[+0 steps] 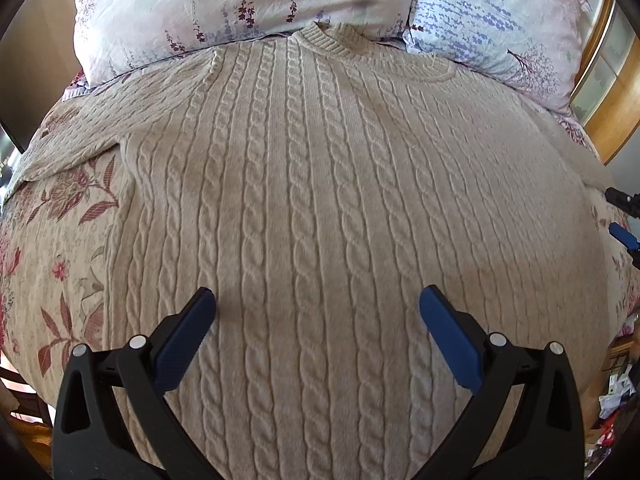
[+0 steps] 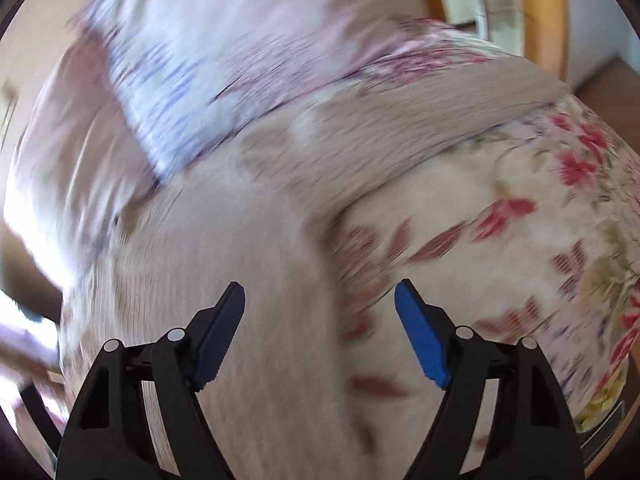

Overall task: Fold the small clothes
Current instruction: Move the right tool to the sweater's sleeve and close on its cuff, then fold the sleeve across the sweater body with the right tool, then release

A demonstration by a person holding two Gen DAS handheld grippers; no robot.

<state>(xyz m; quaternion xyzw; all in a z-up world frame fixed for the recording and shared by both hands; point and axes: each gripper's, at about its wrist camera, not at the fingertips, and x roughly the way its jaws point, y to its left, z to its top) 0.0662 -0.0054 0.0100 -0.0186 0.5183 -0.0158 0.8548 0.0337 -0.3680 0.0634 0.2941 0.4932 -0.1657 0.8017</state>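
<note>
On the floral bedspread [image 1: 60, 216] we find the cable-knit sweater [image 1: 320, 200] spread flat; left gripper [image 1: 318, 304] and right gripper [image 2: 320, 300] both spread, holding nothing.

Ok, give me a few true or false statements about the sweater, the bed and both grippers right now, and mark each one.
1. The cream cable-knit sweater lies spread flat, front up, on the floral bedspread. True.
2. The left gripper is clamped on the sweater's hem. False: its jaws stand apart above the knit, holding nothing.
3. Two floral pillows lie beyond the sweater's collar. True.
4. The right gripper holds a sleeve. False: its jaws are open with nothing pinched.
5. The sweater is already folded in half. False: it is fully spread out.
</note>
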